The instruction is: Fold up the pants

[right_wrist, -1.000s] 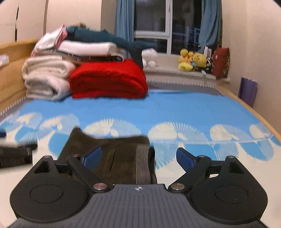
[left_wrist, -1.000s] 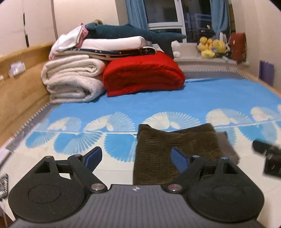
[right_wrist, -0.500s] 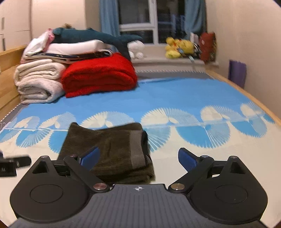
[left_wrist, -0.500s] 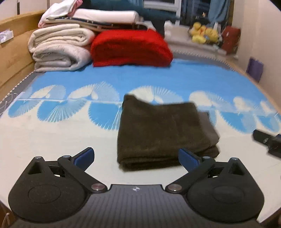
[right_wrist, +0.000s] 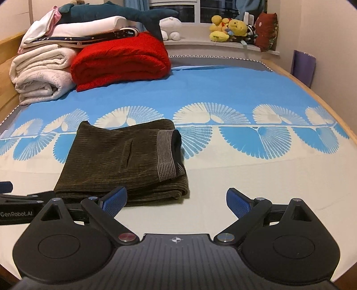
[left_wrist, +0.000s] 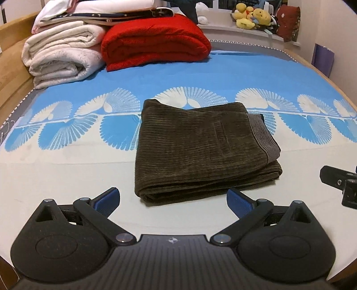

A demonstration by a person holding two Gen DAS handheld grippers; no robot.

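The pants (left_wrist: 200, 149), dark brown corduroy, lie folded into a compact rectangle on the bed (left_wrist: 67, 169), near its front half. The stack sits partly on the blue band with white fan shapes and partly on the pale section of the cover. The grey ribbed waistband (right_wrist: 166, 156) shows along the right edge of the stack, turned up over the layers beneath. A pocket slit is visible on the top layer. The folded edge faces the front; the layers look even, with a slight overhang of the lower layers at the right front corner.

The left gripper (left_wrist: 173, 200) hovers just in front of the pants, tilted downward. Its jaws stand wide apart with nothing between them; the blue pads (left_wrist: 107, 198) touch neither cloth nor bed.

The right gripper (right_wrist: 176, 200) is held to the right of the pants, also tilted down. Its jaws are spread wide and empty. Its left pad overlaps the front right corner of the stack in the view; whether it touches cannot be told.

At the back left of the bed, a red blanket (left_wrist: 154, 38) lies folded beside rolled white blankets (left_wrist: 62, 53), touching them. More folded bedding and a dark teal stuffed shark (right_wrist: 116, 15) rest on top. Yellow stuffed toys (right_wrist: 227, 27) sit on the window ledge.
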